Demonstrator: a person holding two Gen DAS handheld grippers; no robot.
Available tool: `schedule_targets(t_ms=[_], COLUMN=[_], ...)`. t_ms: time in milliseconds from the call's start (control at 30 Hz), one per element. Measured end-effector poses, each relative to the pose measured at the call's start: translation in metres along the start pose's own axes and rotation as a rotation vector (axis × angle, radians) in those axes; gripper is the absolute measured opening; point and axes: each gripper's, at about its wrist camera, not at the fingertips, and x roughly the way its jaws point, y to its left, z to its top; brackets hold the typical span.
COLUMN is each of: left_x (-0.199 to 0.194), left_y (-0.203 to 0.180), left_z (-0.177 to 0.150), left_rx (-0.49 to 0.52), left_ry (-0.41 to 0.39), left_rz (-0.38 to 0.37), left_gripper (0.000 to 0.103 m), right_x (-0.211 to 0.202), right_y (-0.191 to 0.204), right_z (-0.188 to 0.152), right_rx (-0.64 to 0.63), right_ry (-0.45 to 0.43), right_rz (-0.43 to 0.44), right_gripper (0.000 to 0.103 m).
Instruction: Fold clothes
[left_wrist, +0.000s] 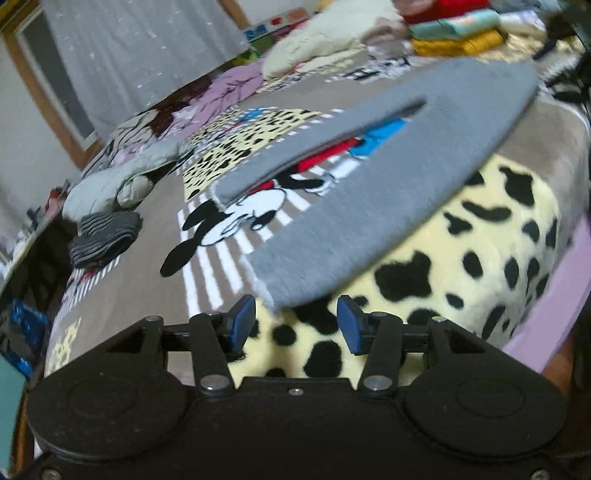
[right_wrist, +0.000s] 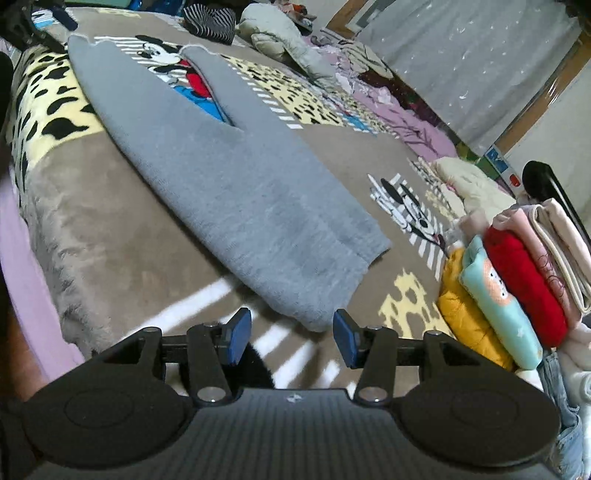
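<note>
A pair of grey trousers (right_wrist: 236, 192) is lying flat and spread lengthwise on the bed's cartoon-print blanket (right_wrist: 122, 206), its 2 legs parting toward the mouse figure printed there. Laid out like this, it is probably being readied for a fold.

The left gripper (left_wrist: 295, 321) is sitting just short of 1 leg hem of the trousers (left_wrist: 369, 206), its jaws standing wide with nothing between them; the hem corner is hanging just ahead of the blue pads (left_wrist: 242, 317). The right gripper (right_wrist: 291, 336) is waiting at the waistband end of the trousers, its jaws equally wide and empty, the cloth edge just ahead of them. Having 1 gripper at each end suggests the ends are about to be pinched and brought together.

Beside the waistband end, a stack of folded clothes (right_wrist: 517, 280) is standing, likely the place for finished pieces. Beyond the leg hems, a striped garment (right_wrist: 210, 20) and a pale quilted jacket (right_wrist: 280, 40) are lying unfolded.
</note>
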Motion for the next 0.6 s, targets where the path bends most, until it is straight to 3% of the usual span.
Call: schedule_targets(t_ms=[400, 433, 467, 600], left_x=[0.013, 0.014, 0.015, 0.016], left_y=[-0.023, -0.023, -0.023, -0.017], left_z=[0.0, -0.001, -0.001, 0.001], left_rx=[0.38, 0.4, 0.408, 0.357], left_ry=[-0.023, -0.023, -0.02, -0.024], left_rz=[0.076, 0.085, 0.089, 0.074], left_gripper=[0.047, 0.039, 0.033, 0.032], right_x=[0.015, 0.016, 0.017, 0.017], right_y=[0.014, 0.015, 0.016, 0.021], right_z=[-0.003, -0.004, -0.005, -0.008], right_rx=[-0.175, -0.182, -0.194, -0.239], right_ry=[0.011, 0.013, 0.012, -0.01], right_rz=[-0.02, -0.016, -0.014, -0.013], right_gripper=[0.051, 0.051, 0.051, 0.05])
